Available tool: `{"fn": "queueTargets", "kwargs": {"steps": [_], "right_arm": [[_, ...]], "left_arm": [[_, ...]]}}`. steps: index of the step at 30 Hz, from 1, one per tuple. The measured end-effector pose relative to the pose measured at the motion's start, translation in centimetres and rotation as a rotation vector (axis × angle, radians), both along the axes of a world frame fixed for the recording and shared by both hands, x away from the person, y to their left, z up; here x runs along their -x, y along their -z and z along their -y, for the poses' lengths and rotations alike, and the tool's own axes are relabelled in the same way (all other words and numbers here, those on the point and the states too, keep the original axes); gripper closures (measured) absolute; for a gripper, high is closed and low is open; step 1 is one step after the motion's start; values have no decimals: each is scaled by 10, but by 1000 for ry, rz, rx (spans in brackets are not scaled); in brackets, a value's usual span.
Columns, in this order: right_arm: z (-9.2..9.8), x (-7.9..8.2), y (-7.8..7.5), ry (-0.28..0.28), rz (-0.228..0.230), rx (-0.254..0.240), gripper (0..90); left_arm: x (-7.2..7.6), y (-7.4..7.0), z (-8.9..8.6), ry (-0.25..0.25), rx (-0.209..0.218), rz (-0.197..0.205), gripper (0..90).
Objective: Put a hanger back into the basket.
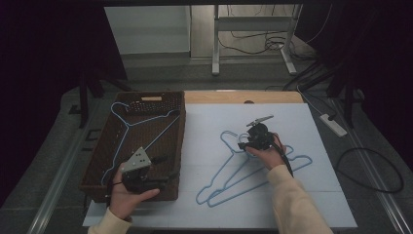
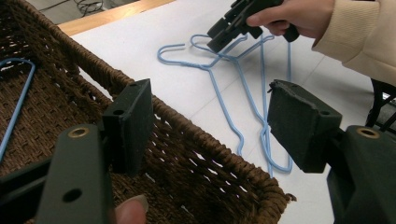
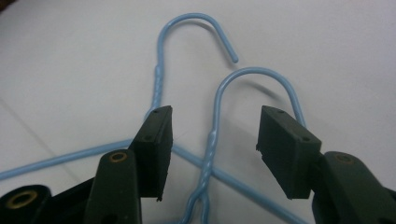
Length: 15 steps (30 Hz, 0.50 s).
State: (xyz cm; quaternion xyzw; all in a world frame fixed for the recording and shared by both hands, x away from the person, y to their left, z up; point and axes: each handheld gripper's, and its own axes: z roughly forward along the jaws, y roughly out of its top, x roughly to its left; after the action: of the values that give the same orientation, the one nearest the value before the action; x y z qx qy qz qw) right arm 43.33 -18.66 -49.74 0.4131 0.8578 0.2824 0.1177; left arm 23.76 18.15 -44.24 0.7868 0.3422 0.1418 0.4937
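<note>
R. gripper (image 3: 212, 154): jaws held wide, straddling neck of upper hanger (image 3: 208, 168), prob. for pickup.
L. gripper (image 2: 210, 130): wide, empty, parked over basket (image 2: 224, 163).
Basket: one hanger (image 1: 141, 122) stowed.

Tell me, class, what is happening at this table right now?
A person holds a gripper in each hand. The right gripper is open, its jaws on either side of the twisted neck of one of two blue hangers on the table. The left gripper, also open, hovers at the rim of a wicker basket holding another hanger.
</note>
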Motion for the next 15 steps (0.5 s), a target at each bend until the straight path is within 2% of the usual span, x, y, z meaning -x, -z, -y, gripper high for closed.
{"fn": "queueTargets", "kwargs": {"steps": [4,10,12,15], "right_arm": [[-5,-5,6,1,-13,30,529],[-14,-8,10,-1,-22,63,672],[-15,-8,11,-1,-18,75,691],[-17,-8,11,22,-20,69,824]], "left_arm": [[0,0,0,0,-4,2,324],[0,2,1,-3,-6,2,326],[0,2,1,-3,-9,2,326],[0,2,2,-5,-9,5,327]]}}
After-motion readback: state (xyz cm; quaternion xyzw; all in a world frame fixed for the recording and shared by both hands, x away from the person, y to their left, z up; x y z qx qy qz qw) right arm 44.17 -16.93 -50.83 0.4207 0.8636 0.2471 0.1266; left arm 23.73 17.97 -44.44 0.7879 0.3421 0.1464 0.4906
